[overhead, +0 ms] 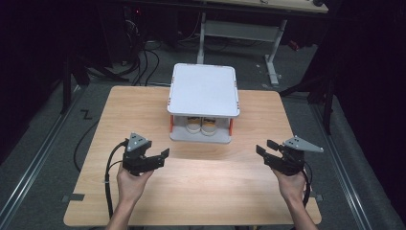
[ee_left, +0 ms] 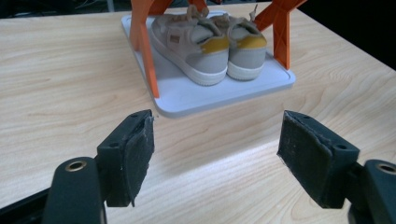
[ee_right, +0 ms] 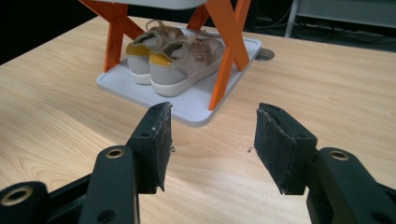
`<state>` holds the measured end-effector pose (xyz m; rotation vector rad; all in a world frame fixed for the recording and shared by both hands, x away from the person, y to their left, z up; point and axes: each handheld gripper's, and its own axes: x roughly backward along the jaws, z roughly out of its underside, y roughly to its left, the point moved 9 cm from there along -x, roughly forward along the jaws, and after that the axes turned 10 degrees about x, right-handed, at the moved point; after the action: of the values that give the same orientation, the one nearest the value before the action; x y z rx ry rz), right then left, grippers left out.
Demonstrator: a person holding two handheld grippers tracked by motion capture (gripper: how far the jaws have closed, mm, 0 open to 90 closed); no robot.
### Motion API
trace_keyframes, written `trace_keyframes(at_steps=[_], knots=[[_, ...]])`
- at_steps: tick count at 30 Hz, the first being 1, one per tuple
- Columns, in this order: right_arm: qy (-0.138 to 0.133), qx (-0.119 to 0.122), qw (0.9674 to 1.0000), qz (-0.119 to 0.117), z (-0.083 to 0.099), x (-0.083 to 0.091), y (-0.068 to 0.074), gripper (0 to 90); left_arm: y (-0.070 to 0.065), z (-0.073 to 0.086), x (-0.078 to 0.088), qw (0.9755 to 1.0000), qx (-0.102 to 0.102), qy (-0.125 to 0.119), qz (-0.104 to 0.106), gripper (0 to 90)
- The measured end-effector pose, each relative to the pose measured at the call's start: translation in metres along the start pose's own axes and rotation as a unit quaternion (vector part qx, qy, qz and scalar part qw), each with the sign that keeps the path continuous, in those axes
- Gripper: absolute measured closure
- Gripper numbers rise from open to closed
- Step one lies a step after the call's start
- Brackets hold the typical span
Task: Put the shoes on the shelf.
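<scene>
Holding both sets of jaws wide and empty, I keep the left gripper [overhead: 165,154] and the right gripper [overhead: 264,147] low above the wooden table [overhead: 95,143], each near the front of the shoe rack [overhead: 204,89] but apart from it. Ahead of the jaws, a pair of beige shoes [ee_left: 210,44] stands side by side on the rack's grey lower tray [ee_left: 187,95], heels toward me, beneath the white top shelf and between the orange legs [ee_right: 226,46].

Handling assessment: I judge the shoes light, with soft uppers that give under pressure and firmer rubber soles. The padded heel collar with the yellow tab [ee_right: 159,58] looks like the best hold; a pinch across the heel and sole should resist slipping. The laces are loose and may snag. Clearance under the shelf is limited, so I expect to draw each shoe out horizontally.
</scene>
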<state>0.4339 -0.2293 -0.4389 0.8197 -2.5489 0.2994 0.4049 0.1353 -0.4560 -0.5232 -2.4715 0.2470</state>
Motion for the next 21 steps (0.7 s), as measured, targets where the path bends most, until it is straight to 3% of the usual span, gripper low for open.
trace_keyframes(at_steps=[21], knots=[[0.020, -0.041, 0.9987, 0.023, 0.055, 0.009, -0.015, 46.1, 0.022, 0.032, -0.003, 0.9994, 0.019, 0.022, -0.016, 26.9]])
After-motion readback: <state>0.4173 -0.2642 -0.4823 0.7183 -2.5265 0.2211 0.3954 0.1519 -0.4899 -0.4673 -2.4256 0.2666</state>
